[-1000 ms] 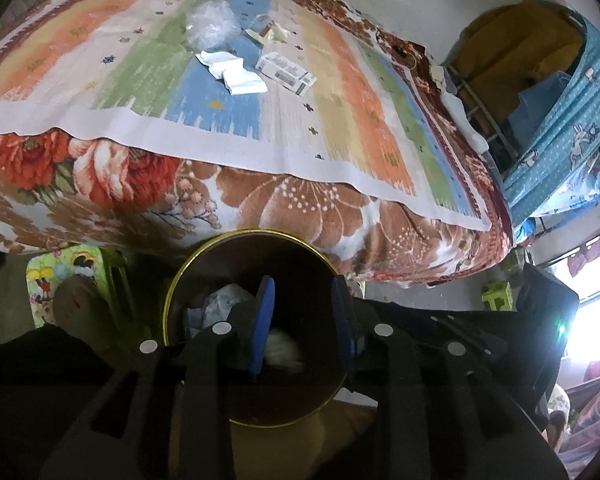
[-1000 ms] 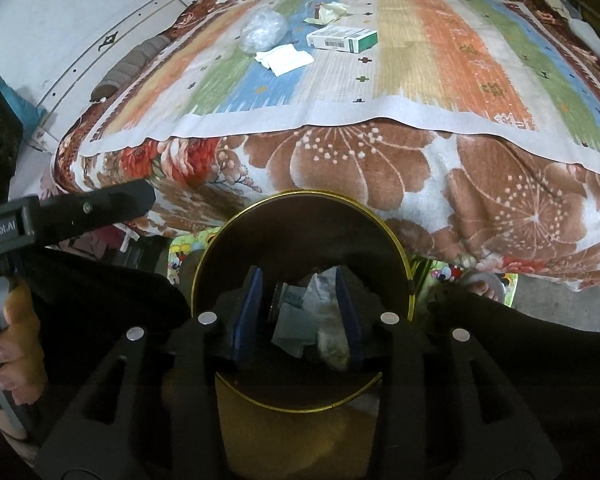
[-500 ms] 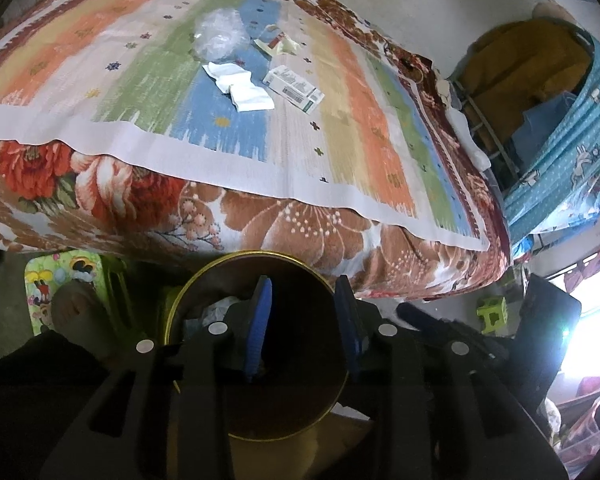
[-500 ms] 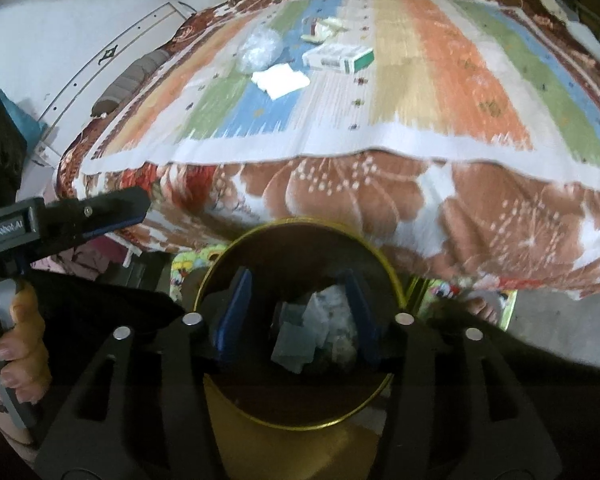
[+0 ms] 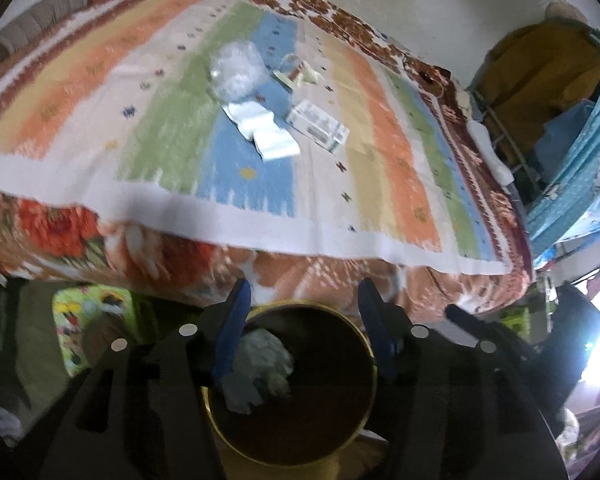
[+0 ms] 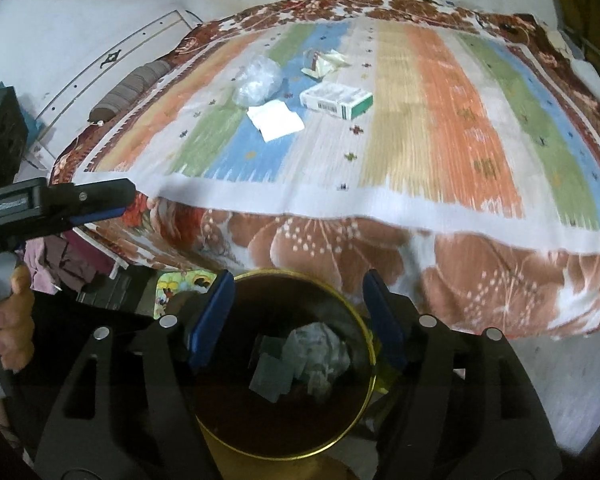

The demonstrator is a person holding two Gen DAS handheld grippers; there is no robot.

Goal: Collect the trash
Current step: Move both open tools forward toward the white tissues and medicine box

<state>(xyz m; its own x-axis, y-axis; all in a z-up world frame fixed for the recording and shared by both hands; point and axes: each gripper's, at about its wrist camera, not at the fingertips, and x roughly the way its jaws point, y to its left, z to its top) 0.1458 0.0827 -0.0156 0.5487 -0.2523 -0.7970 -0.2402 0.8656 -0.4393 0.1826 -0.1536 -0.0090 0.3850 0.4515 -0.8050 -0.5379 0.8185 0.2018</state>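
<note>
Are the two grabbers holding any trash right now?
No, nothing is held. The left gripper and right gripper hang over the bin, their jaws opening with nothing between them. Crumpled trash lies loose inside it.

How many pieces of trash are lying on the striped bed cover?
4, close together on the blue stripe: a crumpled clear plastic bag, white folded paper in front of it, a white-green box to the right, a pale wrapper behind.
</note>
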